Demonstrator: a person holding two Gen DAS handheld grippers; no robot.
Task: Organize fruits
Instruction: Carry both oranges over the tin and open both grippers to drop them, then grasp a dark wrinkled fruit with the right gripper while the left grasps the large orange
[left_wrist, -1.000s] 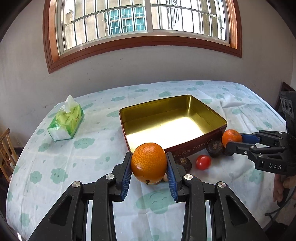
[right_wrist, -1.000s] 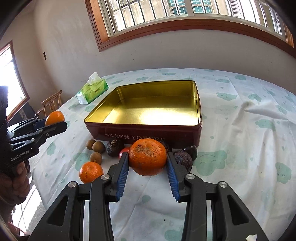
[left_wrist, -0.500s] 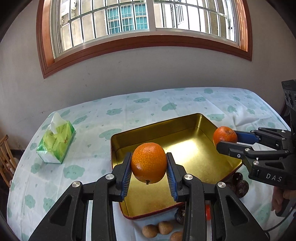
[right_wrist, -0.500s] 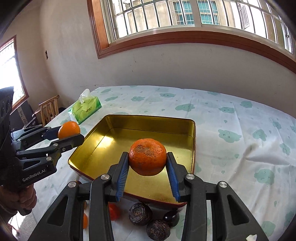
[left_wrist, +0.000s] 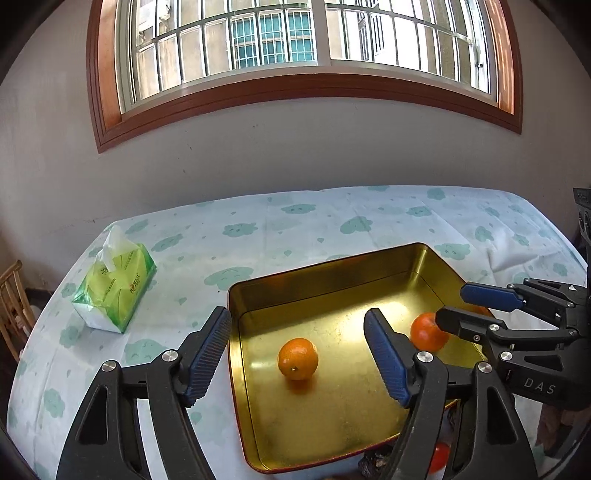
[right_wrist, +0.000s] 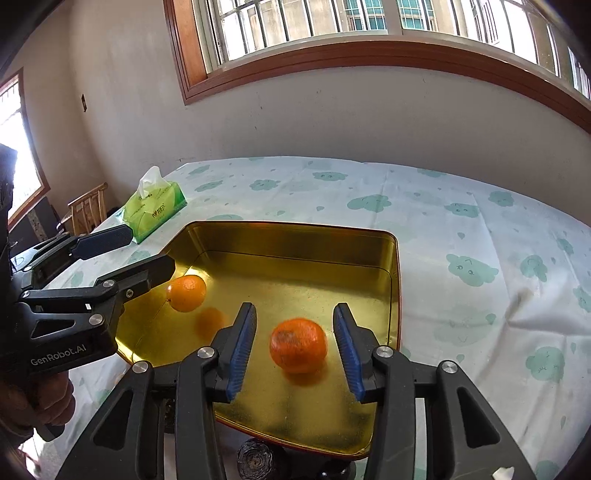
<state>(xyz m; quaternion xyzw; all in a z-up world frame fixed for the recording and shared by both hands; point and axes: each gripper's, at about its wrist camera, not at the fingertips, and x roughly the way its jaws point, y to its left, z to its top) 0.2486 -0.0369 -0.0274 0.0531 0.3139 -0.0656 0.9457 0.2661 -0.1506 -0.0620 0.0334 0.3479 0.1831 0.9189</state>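
A gold tin (left_wrist: 424, 254) with a dark red outside sits on the cloud-print tablecloth. My left gripper (left_wrist: 295, 350) hovers over its left half, jaws opening wide, and one orange (left_wrist: 298, 359) lies free on the tin floor beneath the gap. My right gripper (right_wrist: 295, 349) is over the tin's (right_wrist: 395, 280) near right part, jaws opening; a second orange (right_wrist: 298, 345), blurred, is between the pads with a gap on each side. In the right wrist view the left gripper (right_wrist: 147, 251) stands above the first orange (right_wrist: 186, 293). The right gripper (left_wrist: 452, 304) partly hides the second orange (left_wrist: 426, 334).
A green tissue pack (left_wrist: 114, 291) stands on the table left of the tin. A red tomato (left_wrist: 439, 458) and a dark wrinkled fruit (right_wrist: 255, 458) lie in front of the tin's near wall. A wooden chair (right_wrist: 86, 210) stands off the table's left end.
Both grippers carried their oranges forward from in front of the tin to over it. The left jaws then opened wide and its orange now lies in the tin; the right jaws have parted from theirs.
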